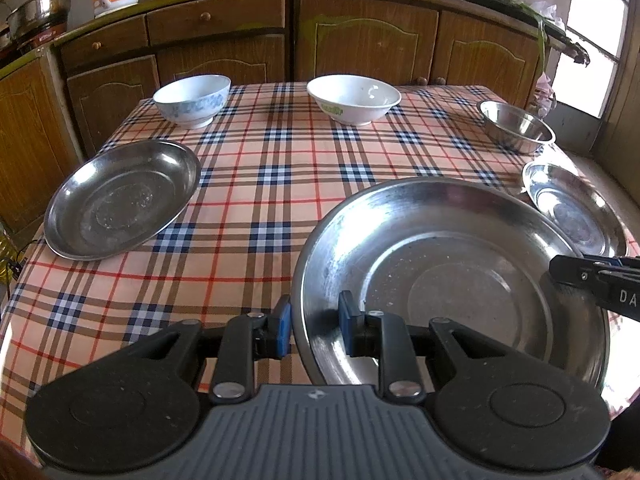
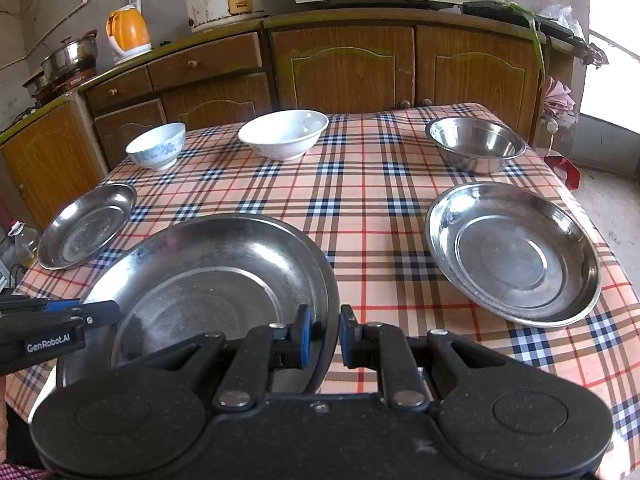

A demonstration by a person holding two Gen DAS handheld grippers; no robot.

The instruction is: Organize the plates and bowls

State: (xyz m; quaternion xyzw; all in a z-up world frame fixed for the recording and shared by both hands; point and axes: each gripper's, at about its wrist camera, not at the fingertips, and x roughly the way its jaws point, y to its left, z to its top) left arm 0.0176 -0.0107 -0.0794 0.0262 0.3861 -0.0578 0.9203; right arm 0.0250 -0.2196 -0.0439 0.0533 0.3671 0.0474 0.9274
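A large steel plate point(image 1: 460, 272) point(image 2: 208, 280) sits at the near edge of the plaid table point(image 1: 280, 184), gripped from both sides. My left gripper point(image 1: 315, 326) is shut on its left rim, one blue pad inside the plate and one outside. My right gripper point(image 2: 325, 334) is shut on the opposite rim in the same way. Each gripper's tip shows in the other's view: the right gripper point(image 1: 560, 270) and the left gripper point(image 2: 108, 312). I cannot tell whether the plate rests on the cloth or hangs just above it.
A medium steel plate point(image 1: 120, 200) point(image 2: 86, 226) lies at the left and another steel plate point(image 1: 572, 208) point(image 2: 512, 252) at the right. At the back stand a blue-patterned white bowl point(image 1: 192, 100), a wide white bowl point(image 1: 354, 98) and a steel bowl point(image 1: 516, 126). Wooden cabinets point(image 1: 360, 40) rise behind the table.
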